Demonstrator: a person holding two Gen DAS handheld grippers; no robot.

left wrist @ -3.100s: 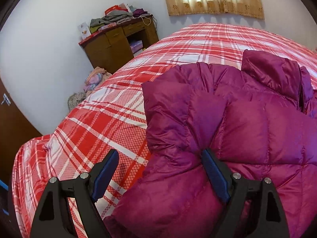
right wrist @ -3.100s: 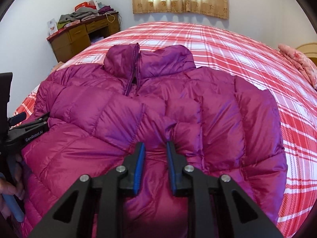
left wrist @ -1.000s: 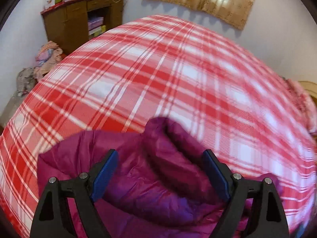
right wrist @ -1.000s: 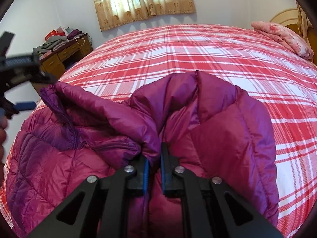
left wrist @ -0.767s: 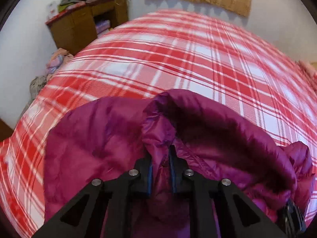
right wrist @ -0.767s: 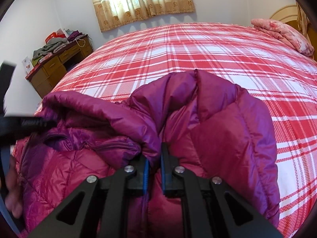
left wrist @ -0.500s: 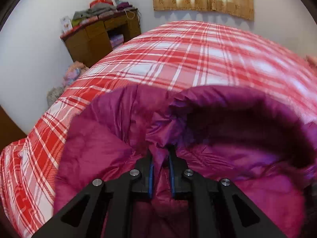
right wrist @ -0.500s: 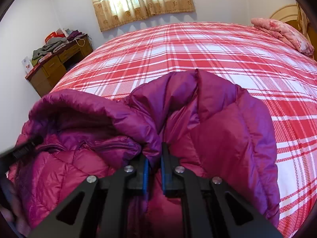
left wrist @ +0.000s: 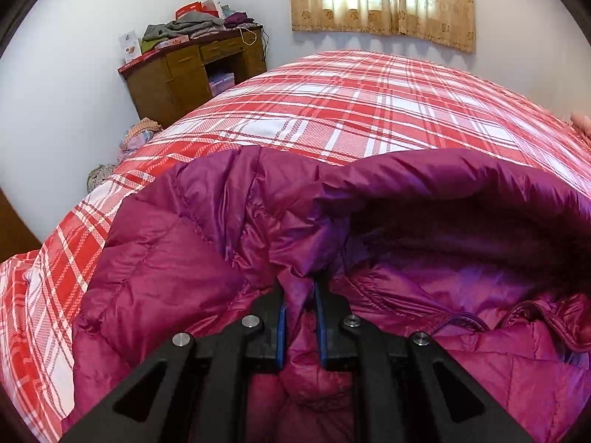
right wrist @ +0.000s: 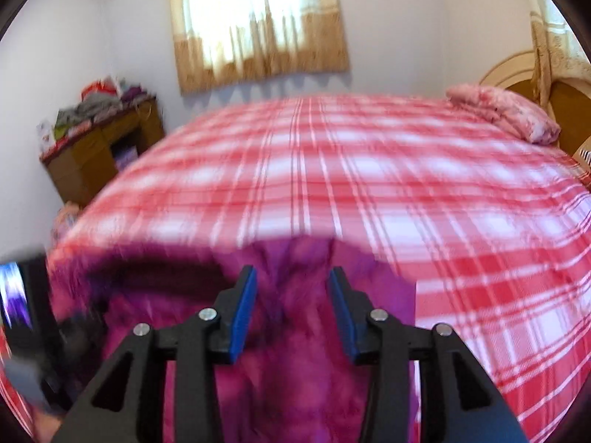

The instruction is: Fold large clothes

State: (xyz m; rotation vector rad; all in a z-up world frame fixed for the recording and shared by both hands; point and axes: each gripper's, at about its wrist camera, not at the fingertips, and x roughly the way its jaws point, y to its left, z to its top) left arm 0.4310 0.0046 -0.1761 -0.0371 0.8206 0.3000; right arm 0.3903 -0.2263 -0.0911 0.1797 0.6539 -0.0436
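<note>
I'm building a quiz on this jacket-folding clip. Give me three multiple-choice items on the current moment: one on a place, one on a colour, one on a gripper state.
1. Where does the pink pillow lie?
A. at the bed's far right, by the headboard
B. on the wooden desk
C. on the jacket

2. What colour is the puffer jacket?
A. navy blue
B. magenta-purple
C. grey

3. How do the two grippers stand?
A. both clamped on fabric
B. both open
C. left clamped on the jacket, right open

Answers:
1. A: the right wrist view shows it at the far right of the plaid bedspread, next to the headboard.
2. B: its quilted shell is magenta-purple in both views.
3. C: the left gripper pinches a fold of fabric, while the right gripper has its fingers spread apart over the jacket.
</note>
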